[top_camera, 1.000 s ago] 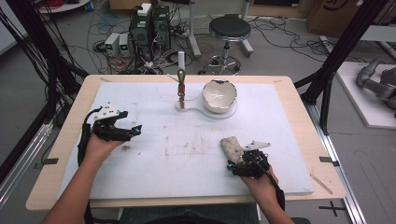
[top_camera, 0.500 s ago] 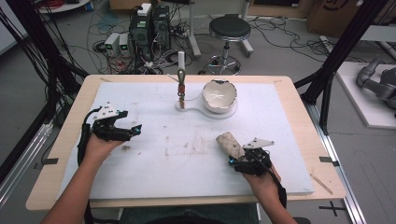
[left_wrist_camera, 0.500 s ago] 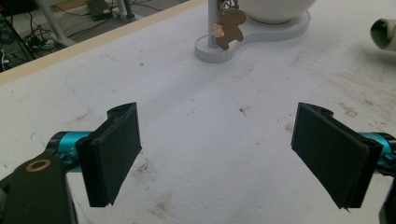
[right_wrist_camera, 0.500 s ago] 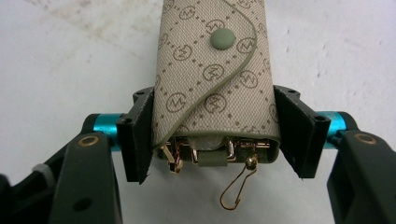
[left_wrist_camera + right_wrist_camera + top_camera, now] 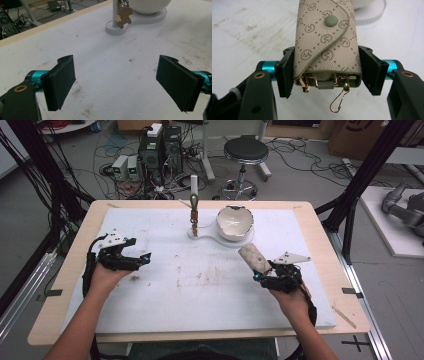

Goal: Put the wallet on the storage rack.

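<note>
While clamped, patterned fabric key pouch perhaps curves.

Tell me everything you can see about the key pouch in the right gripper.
The key pouch is beige fabric printed with small round logos, its curved flap edged in grey-green and closed with a matching snap button. At its open end, gold key hooks show, one clip hanging loose. The right gripper has its jaws shut on the pouch's two sides near that end. In the high view it points toward the white bowl.
</note>
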`<action>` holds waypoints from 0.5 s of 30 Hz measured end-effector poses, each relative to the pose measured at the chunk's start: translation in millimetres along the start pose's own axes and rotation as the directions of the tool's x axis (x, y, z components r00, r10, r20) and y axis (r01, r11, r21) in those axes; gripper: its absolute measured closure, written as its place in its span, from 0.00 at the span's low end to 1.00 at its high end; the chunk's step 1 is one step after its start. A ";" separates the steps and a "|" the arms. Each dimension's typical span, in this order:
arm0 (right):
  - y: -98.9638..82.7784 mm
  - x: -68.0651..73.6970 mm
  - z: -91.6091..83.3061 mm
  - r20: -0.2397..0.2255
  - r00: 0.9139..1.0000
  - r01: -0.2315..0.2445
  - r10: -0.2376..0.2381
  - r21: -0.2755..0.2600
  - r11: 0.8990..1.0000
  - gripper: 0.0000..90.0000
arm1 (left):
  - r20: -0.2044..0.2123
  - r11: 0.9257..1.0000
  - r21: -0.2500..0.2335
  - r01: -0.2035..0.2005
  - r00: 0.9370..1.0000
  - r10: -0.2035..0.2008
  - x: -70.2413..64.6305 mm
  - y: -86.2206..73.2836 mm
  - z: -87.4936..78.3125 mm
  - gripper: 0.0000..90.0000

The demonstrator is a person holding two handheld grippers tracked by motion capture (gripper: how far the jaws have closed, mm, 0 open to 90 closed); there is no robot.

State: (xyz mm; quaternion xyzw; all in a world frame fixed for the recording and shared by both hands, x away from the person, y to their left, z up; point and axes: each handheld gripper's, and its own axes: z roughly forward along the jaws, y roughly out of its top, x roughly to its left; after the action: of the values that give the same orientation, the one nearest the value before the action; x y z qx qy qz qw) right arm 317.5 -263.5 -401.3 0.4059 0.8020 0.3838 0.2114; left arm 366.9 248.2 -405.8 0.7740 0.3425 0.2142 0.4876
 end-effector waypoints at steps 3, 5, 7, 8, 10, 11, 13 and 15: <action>12.2 -10.5 -3.1 0.005 1.000 0.021 -0.021 -0.010 1.000 0.41 | -0.003 1.000 0.004 0.000 1.000 0.000 0.5 0.0 -0.4 0.18; 20.1 -15.9 -3.8 0.005 0.999 0.036 -0.035 -0.013 0.999 0.41 | -0.005 1.000 0.004 0.002 1.000 -0.001 0.5 0.0 -0.4 0.18; 27.9 -20.0 -3.6 0.011 0.999 0.044 -0.044 -0.018 0.999 0.41 | -0.005 1.000 0.004 -0.001 1.000 0.001 0.9 0.0 -0.7 0.18; 31.8 -21.6 -3.3 0.012 0.999 0.047 -0.046 -0.021 0.999 0.41 | -0.008 1.000 0.003 0.001 1.000 -0.001 0.9 -0.1 -0.8 0.18; 39.4 -23.8 -2.3 0.017 0.998 0.057 -0.057 -0.015 0.998 0.41 | -0.007 1.000 0.003 0.003 1.000 -0.003 1.1 -0.2 -0.9 0.18; 43.1 -24.7 -1.6 0.020 0.998 0.065 -0.065 -0.014 0.998 0.41 | -0.007 1.000 0.003 0.001 1.000 -0.001 1.4 -0.2 -0.9 0.18; 50.4 -26.2 0.1 0.021 0.997 0.079 -0.079 -0.010 0.997 0.41 | -0.006 1.000 0.000 0.003 1.000 -0.003 1.3 -0.2 -0.6 0.18; 57.8 -27.9 3.2 0.018 0.996 0.089 -0.089 -0.002 0.996 0.41 | -0.006 1.000 0.003 0.001 1.000 -0.001 1.2 -0.1 -0.7 0.18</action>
State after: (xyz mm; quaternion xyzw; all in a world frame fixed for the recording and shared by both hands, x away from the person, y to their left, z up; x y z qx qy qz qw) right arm 364.0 -263.0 -357.0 0.3728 0.8169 0.3716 0.2360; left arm 367.3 249.5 -405.6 0.7739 0.3448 0.2157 0.4855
